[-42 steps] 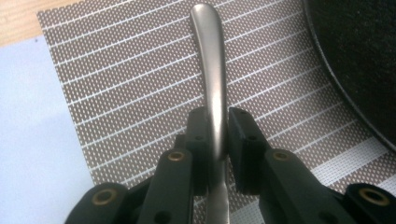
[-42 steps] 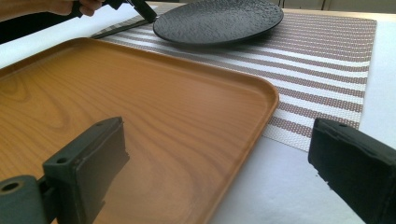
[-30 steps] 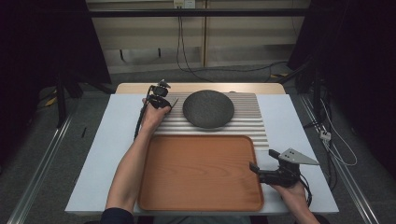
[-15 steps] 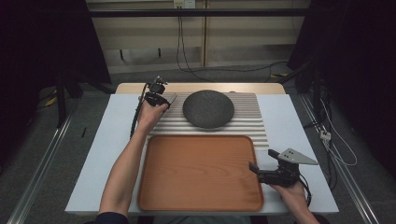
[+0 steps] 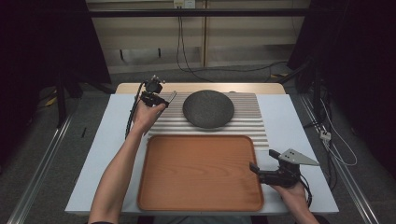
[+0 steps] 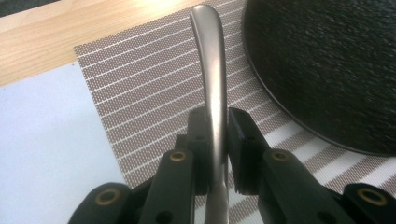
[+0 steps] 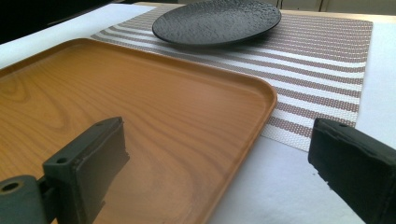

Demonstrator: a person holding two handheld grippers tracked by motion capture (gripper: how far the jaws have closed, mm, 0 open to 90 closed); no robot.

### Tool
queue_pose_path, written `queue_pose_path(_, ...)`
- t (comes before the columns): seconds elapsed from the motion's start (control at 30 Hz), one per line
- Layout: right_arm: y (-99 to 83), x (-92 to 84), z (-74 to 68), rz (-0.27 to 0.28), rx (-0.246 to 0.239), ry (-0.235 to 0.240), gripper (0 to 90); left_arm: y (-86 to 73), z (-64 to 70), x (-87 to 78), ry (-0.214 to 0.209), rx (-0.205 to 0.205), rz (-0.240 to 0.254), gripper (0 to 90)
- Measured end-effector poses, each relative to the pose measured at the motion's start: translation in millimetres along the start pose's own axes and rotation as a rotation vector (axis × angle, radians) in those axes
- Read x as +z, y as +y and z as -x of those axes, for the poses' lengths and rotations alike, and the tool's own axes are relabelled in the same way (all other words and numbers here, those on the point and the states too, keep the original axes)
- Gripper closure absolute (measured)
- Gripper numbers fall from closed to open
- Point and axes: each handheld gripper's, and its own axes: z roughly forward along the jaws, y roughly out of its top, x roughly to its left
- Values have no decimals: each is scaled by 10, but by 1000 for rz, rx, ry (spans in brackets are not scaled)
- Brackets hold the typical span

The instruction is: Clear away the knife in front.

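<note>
The left gripper (image 6: 217,128) clamped a metal utensil handle (image 6: 211,70) over the striped mat (image 6: 140,93), the black plate (image 6: 322,65) to its right. The right gripper (image 7: 219,163) stood open astride the wooden tray's (image 7: 140,102) corner.

Left gripper (image 6: 215,140): black plastic jaws w/ brass-coloured screws at the pivots, flat rectangular pads; black cable (image 5: 131,116) trails from it along the forearm. Right gripper (image 7: 219,163): same black build, blocky pads, one brass screw visible; grey three-cornered plate (image 5: 295,157) on top, black cable looped by the wrist. Forearms bare, no sleeves visible.
</note>
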Motion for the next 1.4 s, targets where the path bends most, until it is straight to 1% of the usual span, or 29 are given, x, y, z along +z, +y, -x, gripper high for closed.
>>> queue_pose_path(0.17, 6, 10, -16, 0, -1, 0, 45, -64, 47, -86, -8, -1, 9, 800)
queue_pose_path(0.3, 7, 4, -24, -3, -4, -8, 44, -115, 103, -171, -11, 15, 13, 800)
queue_pose_path(0.4, 8, -9, -29, 1, -8, -15, 45, -160, 155, -254, -21, 22, 26, 800)
queue_pose_path(0.47, 8, -11, -31, 0, -8, -17, 45, -188, 188, -306, -20, 32, 29, 800)
queue_pose_path(0.5, 8, -10, -32, 0, -9, -19, 45, -206, 208, -324, -23, 29, 37, 800)
queue_pose_path(0.57, 7, -4, -30, -4, -11, -20, 45, -238, 241, -370, -23, 49, 29, 800)
queue_pose_path(0.7, 7, 7, -27, -7, -8, -23, 45, -290, 300, -458, -26, 67, 37, 800)
queue_pose_path(0.73, 8, 10, -28, -7, -6, -22, 45, -301, 324, -475, -27, 63, 44, 800)
queue_pose_path(0.77, 7, 12, -27, -9, -9, -22, 45, -310, 343, -495, -28, 73, 44, 800)
queue_pose_path(0.83, 7, 12, -30, -8, -12, -21, 45, -333, 395, -526, -35, 75, 55, 800)
queue_pose_path(0.9, 7, 9, -34, -9, -11, -20, 45, -355, 454, -563, -35, 101, 51, 800)
queue_pose_path(0.93, 7, 8, -34, -9, -12, -20, 45, -371, 500, -567, -40, 89, 62, 800)
queue_pose_path(0.97, 7, 8, -35, -9, -12, -21, 45, -379, 514, -591, -40, 125, 41, 800)
queue_pose_path(1.07, 8, 10, -37, -10, -12, -21, 45, -422, 600, -614, -48, 141, 35, 800)
queue_pose_path(1.1, 9, 12, -38, -8, -11, -21, 45, -441, 633, -612, -53, 138, 43, 800)
queue_pose_path(1.13, 8, 12, -36, -9, -14, -21, 45, -457, 653, -620, -58, 153, 35, 800)
queue_pose_path(1.23, 8, 14, -37, -10, -14, -20, 45, -520, 726, -625, -78, 167, 39, 800)
queue_pose_path(1.33, 7, 18, -37, -10, -14, -19, 45, -583, 796, -615, -81, 181, 23, 800)
queue_pose_path(1.4, 8, 20, -40, -11, -14, -19, 45, -629, 837, -600, -83, 179, 13, 800)
